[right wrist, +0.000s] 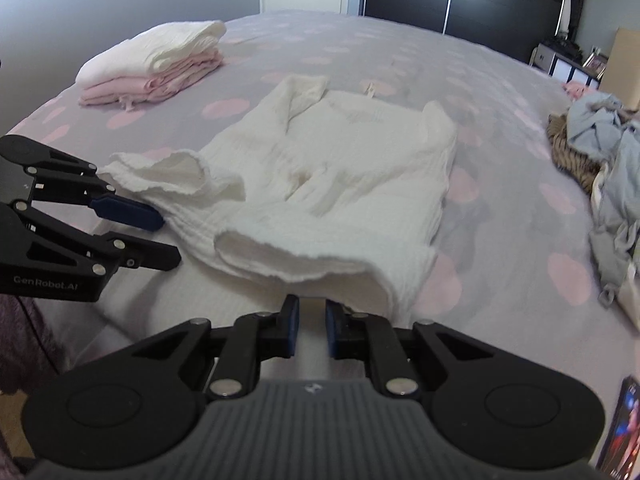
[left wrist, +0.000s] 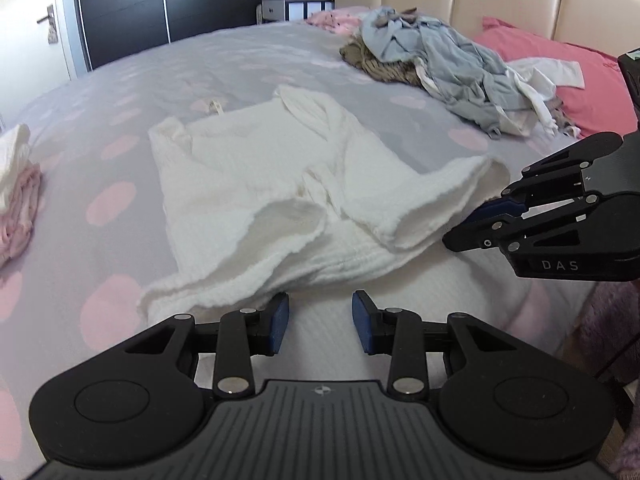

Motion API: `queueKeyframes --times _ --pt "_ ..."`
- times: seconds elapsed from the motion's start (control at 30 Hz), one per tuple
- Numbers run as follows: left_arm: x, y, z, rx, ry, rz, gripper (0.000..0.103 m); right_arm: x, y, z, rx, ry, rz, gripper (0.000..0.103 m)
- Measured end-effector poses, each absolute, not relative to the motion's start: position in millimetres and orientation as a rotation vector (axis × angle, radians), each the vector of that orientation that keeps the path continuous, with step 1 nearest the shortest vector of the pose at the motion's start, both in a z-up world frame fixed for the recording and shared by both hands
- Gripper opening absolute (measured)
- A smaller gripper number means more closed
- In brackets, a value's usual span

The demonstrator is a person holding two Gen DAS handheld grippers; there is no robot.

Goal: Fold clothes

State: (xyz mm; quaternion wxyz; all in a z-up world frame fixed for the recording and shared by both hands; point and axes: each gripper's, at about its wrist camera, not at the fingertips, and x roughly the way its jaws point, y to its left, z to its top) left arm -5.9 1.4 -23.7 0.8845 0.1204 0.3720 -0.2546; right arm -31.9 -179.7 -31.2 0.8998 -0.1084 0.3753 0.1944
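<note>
White garment [left wrist: 256, 184]: crinkly matt cloth. Claw [left wrist: 320, 316]: matt black plastic, blue pads, shiny metal pins.

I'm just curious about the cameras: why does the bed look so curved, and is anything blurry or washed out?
Left wrist view: the fisheye lens bows the bed into a dome and darkens the corners; the white garment is bright, its weave partly washed out. Right wrist view: same bulging; the unfolded pile at the right edge looks smeared, the folded stack sharper.

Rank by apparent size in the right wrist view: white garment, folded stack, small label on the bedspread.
1. white garment
2. folded stack, though it lies farther from the camera
3. small label
</note>
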Motion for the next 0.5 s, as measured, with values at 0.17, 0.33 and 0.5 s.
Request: queueKeyframes --times 0.17,0.33,0.5 --pt "7.9 -2.9 -12.4 0.23 0.671 -0.485 0.034 -11.9 -180.9 -21.8 -0.185 0.732 0.348 0.015" --pt "13.4 -1.3 -1.2 0.198 0.594 -0.462 0.038 -2.1 -187.4 -11.1 -0.137 0.658 0.297 0.016" --pt "15.3 -1.1 -7.3 0.261 0.615 -0.417 0.039 2.4 -186.9 -13.9 -0.143 0.665 0.315 0.021"
